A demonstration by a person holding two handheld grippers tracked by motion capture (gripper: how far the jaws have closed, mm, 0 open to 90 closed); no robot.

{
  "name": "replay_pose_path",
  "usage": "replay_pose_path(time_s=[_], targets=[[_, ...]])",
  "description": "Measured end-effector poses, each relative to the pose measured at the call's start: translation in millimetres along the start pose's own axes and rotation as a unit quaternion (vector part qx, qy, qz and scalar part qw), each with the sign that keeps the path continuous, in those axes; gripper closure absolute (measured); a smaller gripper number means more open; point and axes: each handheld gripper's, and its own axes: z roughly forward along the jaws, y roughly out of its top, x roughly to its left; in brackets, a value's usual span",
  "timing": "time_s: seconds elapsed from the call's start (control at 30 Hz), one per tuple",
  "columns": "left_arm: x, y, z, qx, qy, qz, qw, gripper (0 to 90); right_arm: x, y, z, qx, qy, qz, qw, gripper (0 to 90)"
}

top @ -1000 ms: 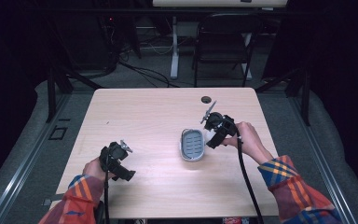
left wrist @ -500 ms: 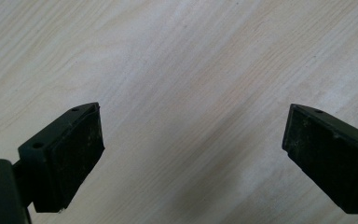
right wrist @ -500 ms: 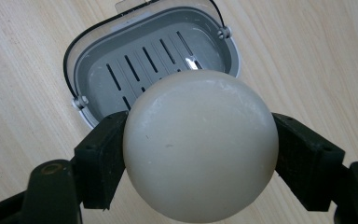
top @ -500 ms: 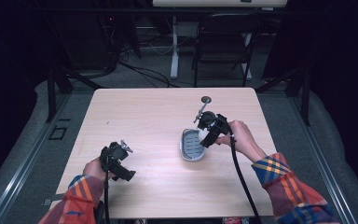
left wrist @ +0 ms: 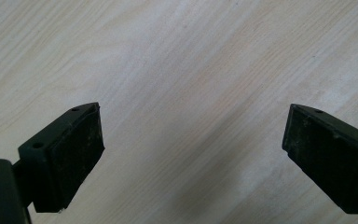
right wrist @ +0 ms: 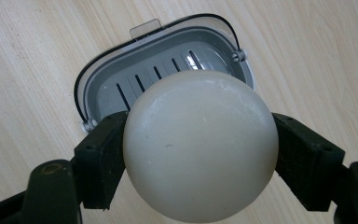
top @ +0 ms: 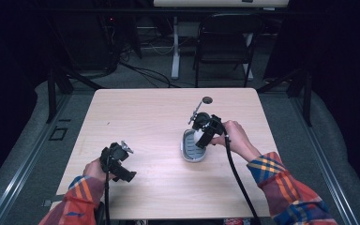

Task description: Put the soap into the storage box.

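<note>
Right gripper view: ball (right wrist: 200, 144) hides dish (right wrist: 121, 74).

left hand-held gripper (top: 117, 161) low, jaws spread wide; right hand-held gripper (top: 201, 133) clamped, angled downward.

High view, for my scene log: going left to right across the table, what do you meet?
Left gripper, open over bare table → grey soap dish → right gripper, shut on a cream ball above the dish → the person's right hand.
</note>
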Motion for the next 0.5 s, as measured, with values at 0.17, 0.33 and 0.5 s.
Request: replay_pose_path(time_s=[0.17,0.33,0.5], targets=[[-0.3,-0.1,-0.2,-0.001,-0.001,-0.003,1.0000,5.2,3.1,5.6,4.6,0.001,-0.004,-0.007,1.0000,23.7],[-0.3,-0.3,-0.3,-0.001,-0.002,-0.003,1.0000,5.2,5.6,9.3,8.4,-0.002,-0.002,-0.008,1.0000,23.7],[-0.1,-0.1,-0.3,0.000,-0.001,-0.001,1.0000,5.2,7.1,12.4,12.8,-0.001,0.001,-0.010,1.0000,23.6]])
